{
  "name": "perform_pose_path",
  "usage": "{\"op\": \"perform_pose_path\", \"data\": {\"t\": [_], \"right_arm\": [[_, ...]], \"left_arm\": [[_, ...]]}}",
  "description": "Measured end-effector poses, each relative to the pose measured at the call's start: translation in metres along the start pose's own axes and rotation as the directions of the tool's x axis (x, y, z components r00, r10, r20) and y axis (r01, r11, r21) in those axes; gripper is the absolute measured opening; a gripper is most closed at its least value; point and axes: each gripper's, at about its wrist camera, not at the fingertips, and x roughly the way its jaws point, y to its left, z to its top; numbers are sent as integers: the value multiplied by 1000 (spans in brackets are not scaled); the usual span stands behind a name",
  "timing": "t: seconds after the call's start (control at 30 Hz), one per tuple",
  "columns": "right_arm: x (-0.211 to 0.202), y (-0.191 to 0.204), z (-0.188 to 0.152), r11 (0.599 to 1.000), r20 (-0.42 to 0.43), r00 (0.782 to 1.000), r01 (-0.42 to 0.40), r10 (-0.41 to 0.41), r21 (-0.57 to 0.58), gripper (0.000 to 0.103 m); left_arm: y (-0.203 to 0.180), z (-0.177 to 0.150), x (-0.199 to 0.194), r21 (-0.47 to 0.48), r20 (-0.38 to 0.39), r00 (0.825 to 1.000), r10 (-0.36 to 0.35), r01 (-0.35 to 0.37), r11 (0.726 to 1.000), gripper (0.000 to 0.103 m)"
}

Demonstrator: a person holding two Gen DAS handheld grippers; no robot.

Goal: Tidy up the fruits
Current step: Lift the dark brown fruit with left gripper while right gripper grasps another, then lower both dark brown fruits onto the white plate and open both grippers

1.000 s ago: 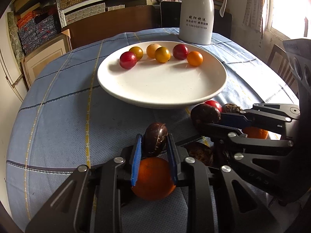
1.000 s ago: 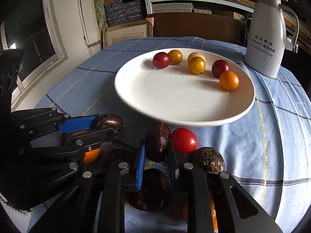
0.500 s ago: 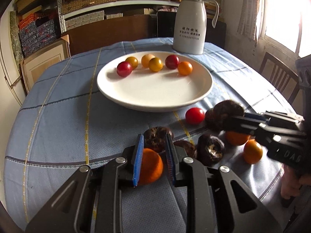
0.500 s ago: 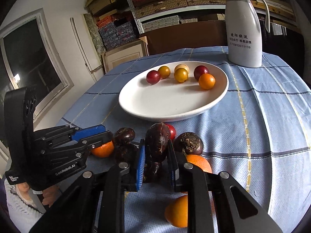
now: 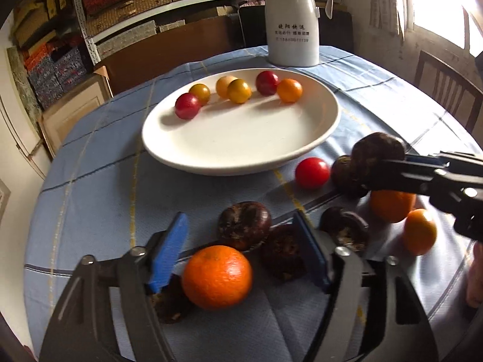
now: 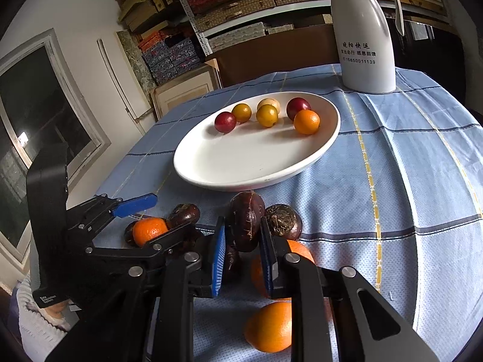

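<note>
Only the right wrist cam shows the right claw [image 6: 243, 242] pinching a dark brown fruit [image 6: 247, 221], long axis upright, just above the worktop [image 6: 392, 181] pile. Left claw [image 5: 238, 244] has just been opening, now spread around the orange [image 5: 216, 277] it squeezed earlier. Plate [image 5: 241, 150] sits behind.

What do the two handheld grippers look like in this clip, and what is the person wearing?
Both the left gripper and right gripper are black linkage frames with silver pivot bolts and ribbed blue pads on the fingers. The left gripper's boxy black body carries small white lettering. A white knitted sleeve shows beneath it. No cables visible.
</note>
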Motion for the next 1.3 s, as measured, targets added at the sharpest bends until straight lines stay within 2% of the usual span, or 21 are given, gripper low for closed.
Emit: {"op": "perform_pose_path", "data": {"t": [0.17,0.2,0.3,0.33,0.47,0.57,0.67,0.87,1.03,1.2,1.3], "right_arm": [[-1,-1,0,1000,2,1000,-4,4,3,21],[-1,-1,0,1000,2,1000,-3,3,6,21],[-1,-3,1,1000,3,1000,-3,3,19,22],[-1,-4,1,1000,3,1000,-3,3,23,21],[-2,-6,2,999,4,1000,-5,5,38,21],[-3,-8,2,999,6,1000,-5,5,46,21],[-5,-9,2,999,12,1000,-7,7,51,21],[-13,-9,3,998,56,998,-19,16,56,21],[-16,-9,23,998,87,996,-16,12,53,21],[3,-4,66,999,83,996,39,-40,10,21],[28,-10,77,998,74,995,64,-65,19,21]], "left_arm": [[35,4,15,-143,-52,996,-73,65,988,77],[37,4,17,-157,-58,994,-94,84,984,74],[36,6,19,-178,-64,978,-198,184,967,47],[33,7,18,-167,-64,974,-218,205,964,45],[27,4,13,-148,-63,973,-222,211,966,43],[31,1,10,-167,-60,978,-202,190,968,41],[35,0,8,-167,-50,994,-98,88,982,41],[31,10,-19,-156,51,995,-86,93,983,41],[20,40,-32,-117,100,993,-68,80,990,41],[20,75,-20,-136,132,991,-20,38,990,41],[22,77,-1,-161,113,993,-33,51,986,42]]}}
